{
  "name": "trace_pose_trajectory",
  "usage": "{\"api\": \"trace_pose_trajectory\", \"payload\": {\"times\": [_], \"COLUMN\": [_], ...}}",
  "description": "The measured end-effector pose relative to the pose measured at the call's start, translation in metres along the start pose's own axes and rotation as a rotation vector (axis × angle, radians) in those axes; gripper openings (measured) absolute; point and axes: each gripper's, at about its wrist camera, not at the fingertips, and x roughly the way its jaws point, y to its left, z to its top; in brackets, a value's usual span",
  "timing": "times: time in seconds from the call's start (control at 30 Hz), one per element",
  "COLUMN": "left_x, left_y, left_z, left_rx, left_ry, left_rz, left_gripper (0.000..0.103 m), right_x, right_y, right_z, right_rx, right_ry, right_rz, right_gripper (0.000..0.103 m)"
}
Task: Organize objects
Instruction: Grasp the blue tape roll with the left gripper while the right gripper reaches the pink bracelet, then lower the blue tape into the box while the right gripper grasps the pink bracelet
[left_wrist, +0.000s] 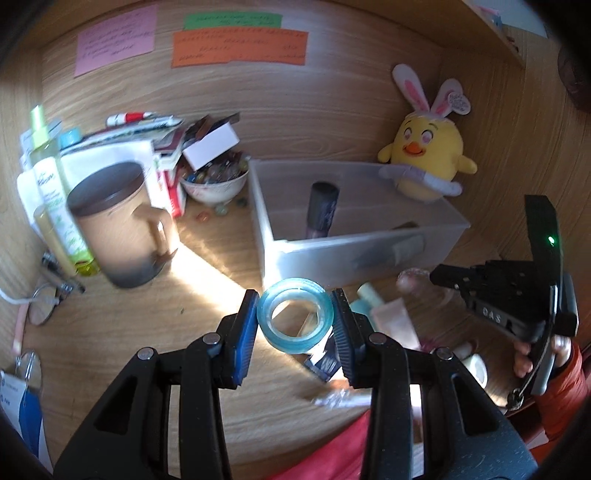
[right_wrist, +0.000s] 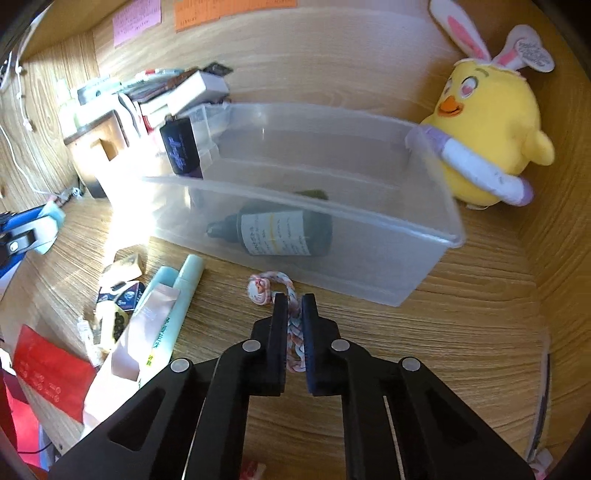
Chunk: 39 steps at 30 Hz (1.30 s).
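My left gripper (left_wrist: 294, 317) is shut on a blue roll of tape (left_wrist: 294, 317) and holds it above the desk, just in front of the clear plastic bin (left_wrist: 347, 251). The bin holds a dark bottle (right_wrist: 273, 234) lying down and a dark tube (left_wrist: 320, 210) leaning upright. My right gripper (right_wrist: 294, 314) is shut on a pink-and-white braided cord (right_wrist: 275, 291), in front of the bin's (right_wrist: 406, 236) near wall. Mint and pink tubes (right_wrist: 173, 295) lie on the desk to its left.
A yellow plush chick (left_wrist: 424, 155) leans at the bin's far right. A brown lidded mug (left_wrist: 118, 221), a spray bottle (left_wrist: 55, 195), a bowl of beads (left_wrist: 214, 184) and stacked boxes stand left. Small packets and a red packet (right_wrist: 48, 373) lie on the desk.
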Motion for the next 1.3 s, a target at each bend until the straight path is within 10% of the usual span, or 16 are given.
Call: {"api": "trace_pose_trajectory", "payload": {"times": [0.33, 0.5, 0.7, 0.9, 1.1, 1.3], "left_x": [0.024, 0.041, 0.054, 0.071, 0.089, 0.103], "left_y": [-0.007, -0.004, -0.003, -0.007, -0.014, -0.018], "left_z": [0.033, 0.047, 0.059, 0.067, 0.074, 0.077], "left_rx": [0.000, 0.005, 0.027, 0.049, 0.057, 0.052], "left_ry": [-0.005, 0.012, 0.028, 0.054, 0.079, 0.106], "left_rz": [-0.011, 0.008, 0.021, 0.028, 0.027, 0.014], "left_gripper": [0.039, 0.039, 0.039, 0.039, 0.039, 0.039], "right_x": [-0.022, -0.010, 0.011, 0.028, 0.032, 0.017], "right_y": [0.004, 0.014, 0.022, 0.024, 0.020, 0.017], "right_z": [0.001, 0.002, 0.011, 0.013, 0.011, 0.007], "right_rx": [-0.031, -0.066, -0.098, -0.098, -0.096, -0.096], "right_ry": [0.005, 0.006, 0.062, 0.093, 0.103, 0.053], "right_rz": [0.069, 0.052, 0.065, 0.062, 0.087, 0.064], "right_gripper": [0.008, 0.053, 0.058, 0.056, 0.017, 0.014]}}
